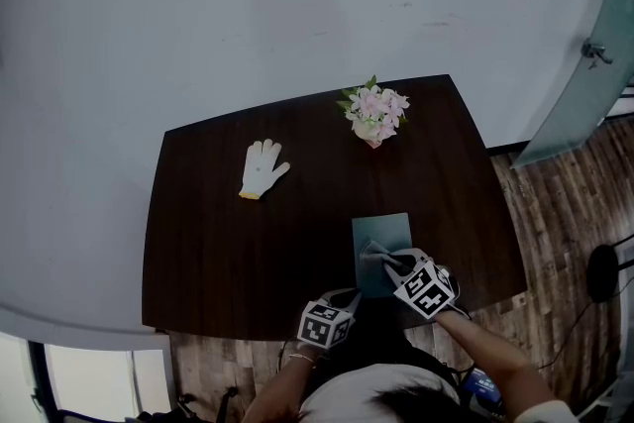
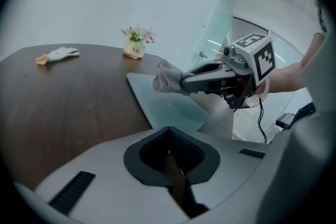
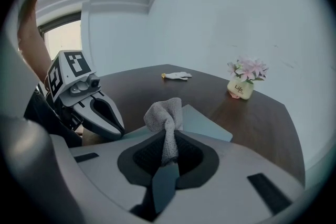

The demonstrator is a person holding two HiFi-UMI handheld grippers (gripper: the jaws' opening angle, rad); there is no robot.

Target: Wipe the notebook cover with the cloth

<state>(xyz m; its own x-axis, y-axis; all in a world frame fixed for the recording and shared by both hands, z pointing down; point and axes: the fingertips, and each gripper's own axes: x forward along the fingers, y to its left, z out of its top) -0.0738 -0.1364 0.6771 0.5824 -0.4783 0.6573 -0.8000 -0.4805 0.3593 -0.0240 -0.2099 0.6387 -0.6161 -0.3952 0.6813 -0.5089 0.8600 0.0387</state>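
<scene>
In the head view, the teal notebook (image 1: 382,227) lies flat near the front edge of the dark wooden table (image 1: 218,243). The grey cloth (image 1: 375,255) sits bunched over the notebook's near half, at the tip of the right gripper (image 1: 384,262). The left gripper (image 1: 345,300) hangs just beside the notebook's near left corner and touches nothing that we can see. A white glove (image 1: 263,168) and a small pot of pink flowers (image 1: 374,114) stand well apart at the far side and play no part. In the left gripper view, the left gripper (image 2: 170,150) has its jaws drawn together with nothing between them. Ahead of it the right gripper (image 2: 182,81) holds the cloth (image 2: 167,77) over the notebook (image 2: 170,107), though we cannot tell whether the cloth presses on the cover or rides just above it. In the right gripper view, the right gripper (image 3: 167,153) is clamped on the tail of the cloth (image 3: 164,114). The wad of cloth stands up past the jaw tips, with the notebook (image 3: 209,127) beyond it and the left gripper (image 3: 107,115) off to one side. We judge that the cloth is secured and brought to the cover. No view shows how much of the cover has been wiped. The far half lies bare of the cloth, so strokes across it seem to remain.
</scene>
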